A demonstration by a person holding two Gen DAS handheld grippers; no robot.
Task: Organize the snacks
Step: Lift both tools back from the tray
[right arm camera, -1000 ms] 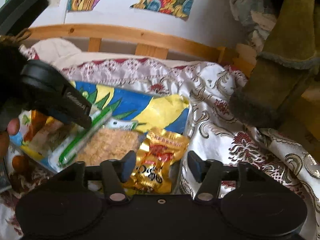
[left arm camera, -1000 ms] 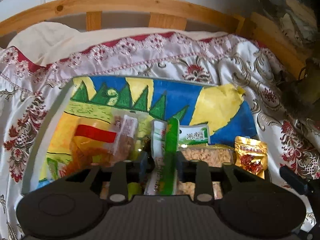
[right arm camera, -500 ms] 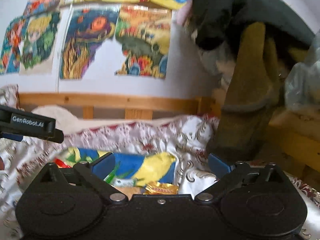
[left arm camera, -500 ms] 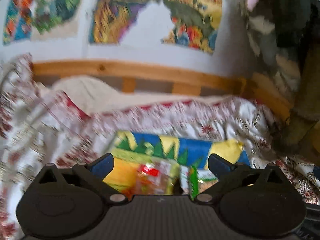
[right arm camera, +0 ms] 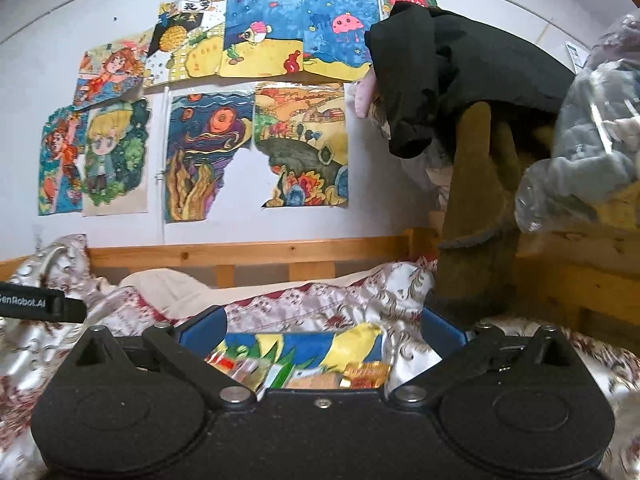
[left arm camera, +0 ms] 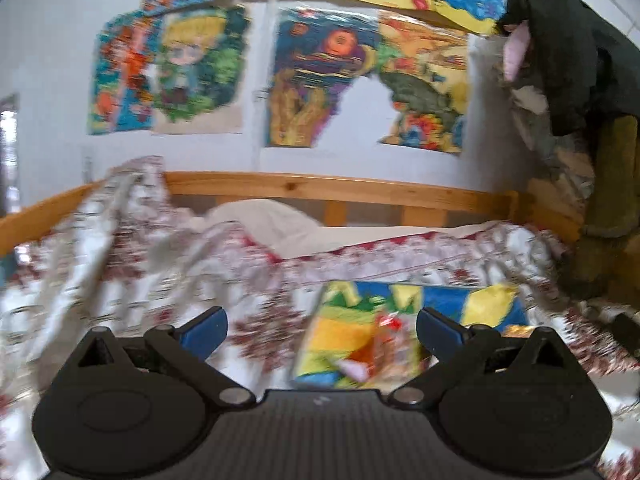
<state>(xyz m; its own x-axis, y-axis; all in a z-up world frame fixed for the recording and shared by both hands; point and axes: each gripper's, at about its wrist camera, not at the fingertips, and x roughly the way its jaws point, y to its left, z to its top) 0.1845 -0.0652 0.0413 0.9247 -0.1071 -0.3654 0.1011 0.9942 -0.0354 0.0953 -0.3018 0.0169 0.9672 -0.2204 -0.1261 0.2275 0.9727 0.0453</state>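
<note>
left gripper (left arm camera: 322,330) jaws spread wide, nothing between them. right gripper (right arm camera: 322,332) jaws spread wide too, empty. snack packets (right arm camera: 304,370) lie together on bright drawing sheet (right arm camera: 320,342), sheet on patterned bedspread (right arm camera: 320,304). gold packet (right arm camera: 366,374) at right end of group. drawings (right arm camera: 216,120) on wall behind wooden rail (right arm camera: 256,250).

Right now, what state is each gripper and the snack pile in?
left gripper: open wide, nothing between its fingers.
right gripper: open wide, empty.
snack packets: lying loose on the painted sheet, none held.
gold packet: flat at the pile's right end.
</note>
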